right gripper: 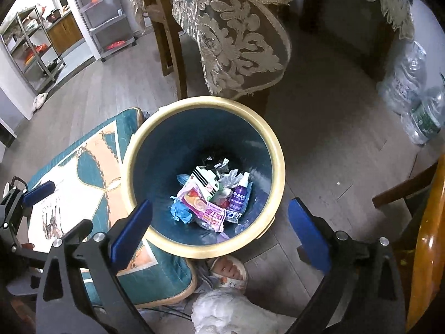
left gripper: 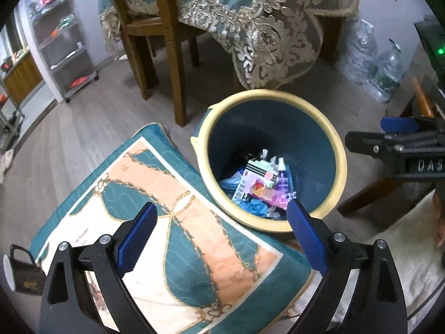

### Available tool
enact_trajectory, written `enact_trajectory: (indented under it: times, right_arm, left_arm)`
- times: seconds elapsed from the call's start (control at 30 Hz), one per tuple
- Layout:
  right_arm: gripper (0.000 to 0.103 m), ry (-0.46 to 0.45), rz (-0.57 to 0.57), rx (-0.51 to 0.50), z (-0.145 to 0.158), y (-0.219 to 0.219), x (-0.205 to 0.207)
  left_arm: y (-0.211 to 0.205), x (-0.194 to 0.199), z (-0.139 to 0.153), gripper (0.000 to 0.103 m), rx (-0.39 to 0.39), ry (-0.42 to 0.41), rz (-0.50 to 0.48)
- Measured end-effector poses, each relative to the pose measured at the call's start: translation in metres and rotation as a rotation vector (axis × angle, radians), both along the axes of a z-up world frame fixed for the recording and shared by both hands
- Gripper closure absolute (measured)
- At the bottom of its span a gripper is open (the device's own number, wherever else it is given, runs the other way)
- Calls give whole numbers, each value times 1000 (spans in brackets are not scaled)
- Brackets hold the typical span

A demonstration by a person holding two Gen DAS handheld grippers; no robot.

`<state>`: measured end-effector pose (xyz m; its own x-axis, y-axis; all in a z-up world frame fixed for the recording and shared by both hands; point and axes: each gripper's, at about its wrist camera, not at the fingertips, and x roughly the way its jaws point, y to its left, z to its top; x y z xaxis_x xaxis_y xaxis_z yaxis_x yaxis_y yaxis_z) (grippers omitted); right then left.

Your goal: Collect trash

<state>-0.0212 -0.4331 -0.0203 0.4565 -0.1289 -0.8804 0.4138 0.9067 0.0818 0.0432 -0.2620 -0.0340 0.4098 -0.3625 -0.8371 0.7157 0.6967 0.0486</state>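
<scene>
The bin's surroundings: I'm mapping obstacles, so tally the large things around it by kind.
Trash bin: 1
Cushion: 1
Wooden chair: 1
Large clear water bottles: 2
Metal shelf racks: 2
Total: 7

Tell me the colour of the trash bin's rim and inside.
The trash bin has a pale yellow rim and dark teal inside, clearest in the right wrist view.

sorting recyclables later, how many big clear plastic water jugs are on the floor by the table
2. One large clear plastic water jug stands against the wall right of the draped table; the second, green-labelled jug stands beside it, nearer the camera. More may be hidden behind the lace tablecloth.
</scene>
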Motion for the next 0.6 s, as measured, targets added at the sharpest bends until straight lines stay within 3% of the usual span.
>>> enact_trajectory:
  times: [0.6]
  right_arm:
    - [7,13,-22,36,-6,-4,2]
  left_arm:
    - [2,2,2,9,-4,-14,6]
